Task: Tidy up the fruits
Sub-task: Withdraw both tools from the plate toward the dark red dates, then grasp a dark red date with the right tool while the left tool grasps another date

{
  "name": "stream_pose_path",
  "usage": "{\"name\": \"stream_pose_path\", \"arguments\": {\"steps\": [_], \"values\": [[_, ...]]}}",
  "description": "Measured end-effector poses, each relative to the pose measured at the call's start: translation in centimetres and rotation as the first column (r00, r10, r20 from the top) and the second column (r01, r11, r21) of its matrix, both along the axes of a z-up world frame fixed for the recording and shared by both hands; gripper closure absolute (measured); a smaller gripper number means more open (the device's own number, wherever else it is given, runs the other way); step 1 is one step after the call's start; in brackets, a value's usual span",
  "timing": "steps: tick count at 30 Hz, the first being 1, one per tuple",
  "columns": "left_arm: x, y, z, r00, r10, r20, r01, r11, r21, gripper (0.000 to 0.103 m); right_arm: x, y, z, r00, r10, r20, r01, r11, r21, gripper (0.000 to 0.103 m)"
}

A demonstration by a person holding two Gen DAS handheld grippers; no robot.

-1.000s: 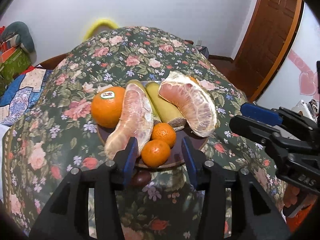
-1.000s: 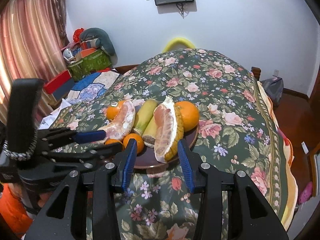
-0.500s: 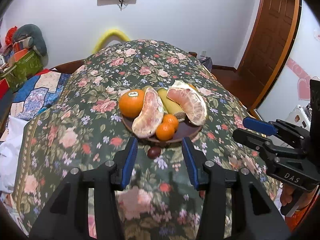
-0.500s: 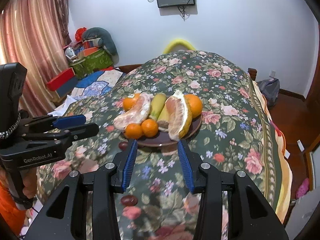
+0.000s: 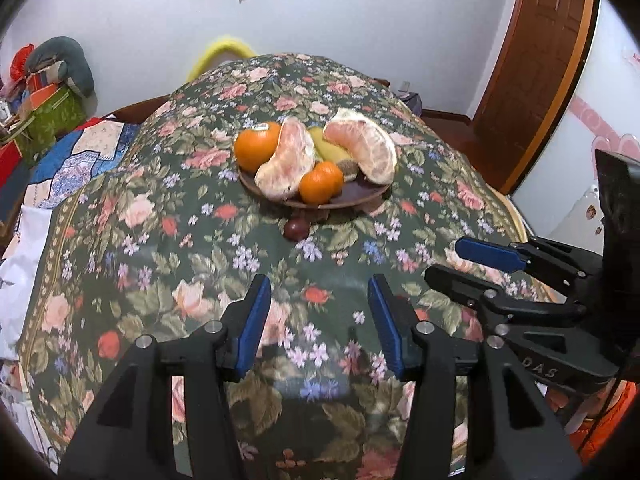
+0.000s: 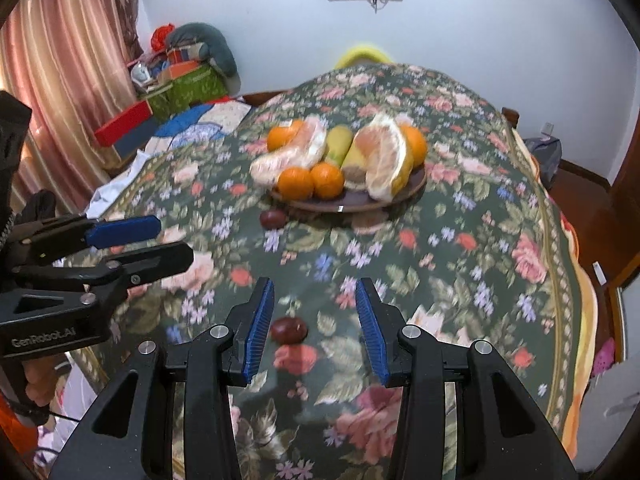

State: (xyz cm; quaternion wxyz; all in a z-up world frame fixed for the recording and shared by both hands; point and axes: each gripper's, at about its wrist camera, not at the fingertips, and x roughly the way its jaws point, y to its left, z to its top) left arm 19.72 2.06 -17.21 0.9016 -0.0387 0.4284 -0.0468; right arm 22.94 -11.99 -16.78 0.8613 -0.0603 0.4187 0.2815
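Brown wooden plate on the floral tabletop holds oranges, pomelo segments and a banana. Two dark red fruits lie off it: one just before the plate, another between the released right tongs. The left tongs also gape, holding nothing.

R gripper gapes wide over the floral cloth w/ a dark red fruit between its fingers, another just before the fruit plate, L gripper also parted, empty.
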Motion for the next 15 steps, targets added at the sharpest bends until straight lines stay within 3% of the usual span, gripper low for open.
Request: {"name": "stream_pose_path", "arguments": {"steps": [12,15], "values": [[-0.3,0.9,-2.0,0.999,0.02,-0.049,-0.021,1.0,-0.006,0.053,-0.5,1.4,-4.0,0.993,0.042,-0.107,-0.045,0.999,-0.028,0.064],[-0.1,1.0,-2.4,0.998,0.022,-0.059,-0.022,1.0,-0.006,0.053,-0.8,1.5,-4.1,0.994,0.045,-0.095,-0.048,0.998,-0.03,0.066]]}}
